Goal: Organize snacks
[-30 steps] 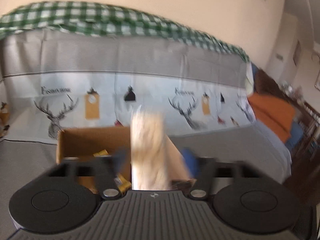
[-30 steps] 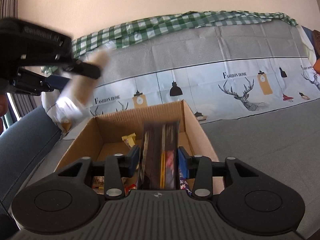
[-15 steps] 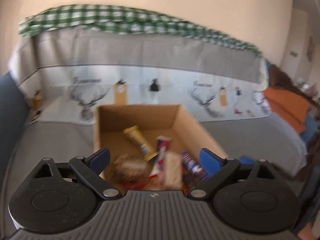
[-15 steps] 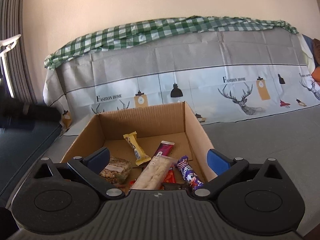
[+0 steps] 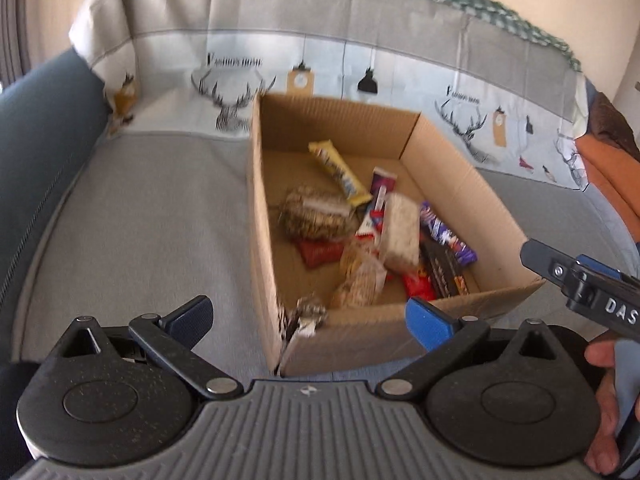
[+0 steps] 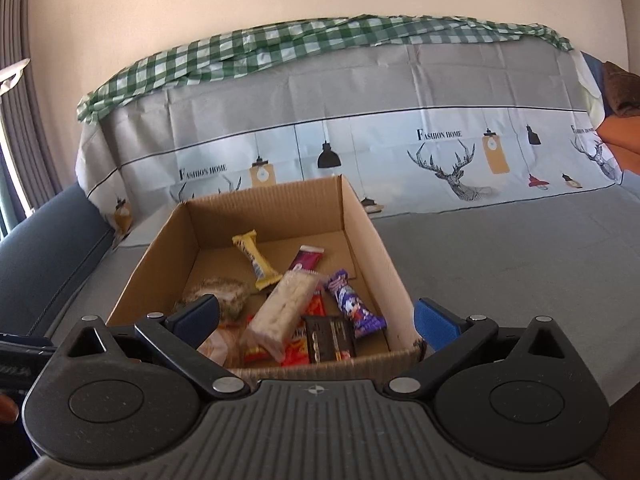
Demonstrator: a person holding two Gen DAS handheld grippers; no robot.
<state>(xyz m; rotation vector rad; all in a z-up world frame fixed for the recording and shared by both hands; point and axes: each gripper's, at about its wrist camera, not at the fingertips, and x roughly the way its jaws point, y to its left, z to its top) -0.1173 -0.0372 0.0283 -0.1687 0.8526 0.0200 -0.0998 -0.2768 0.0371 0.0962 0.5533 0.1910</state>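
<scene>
1. The left gripper (image 5: pixel 308 316) had its jaws spread wide and still opening, with nothing between the pads; the near corner of the cardboard box (image 5: pixel 496 200) sat in the gap between them.
2. The right gripper (image 6: pixel 316 316) had its jaws wide apart and empty, hanging over the near wall of the same box (image 6: pixel 160 248).
3. Ahead of both sets of jaws, the snacks lay loose on the box floor: a yellow bar (image 6: pixel 256 260) farthest in, a maroon packet (image 6: pixel 306 258) beside it, and a pale wafer pack (image 6: pixel 282 310) lying across the pile.
4. A purple wrapper (image 6: pixel 356 304) lay toward the right jaw of the right gripper, with a dark chocolate bar (image 6: pixel 328 338) just before it, close to the near wall.
5. A brownish seeded cake (image 5: pixel 314 212) rested toward the left jaw side in the box.
6. The box stood on a grey sofa seat (image 6: pixel 500 260), with a deer-print cover (image 6: pixel 440 152) on the backrest beyond the jaws.
7. In the left wrist view, the right gripper's body entered at the right edge, with a person's fingers (image 5: pixel 602 400) below it.
</scene>
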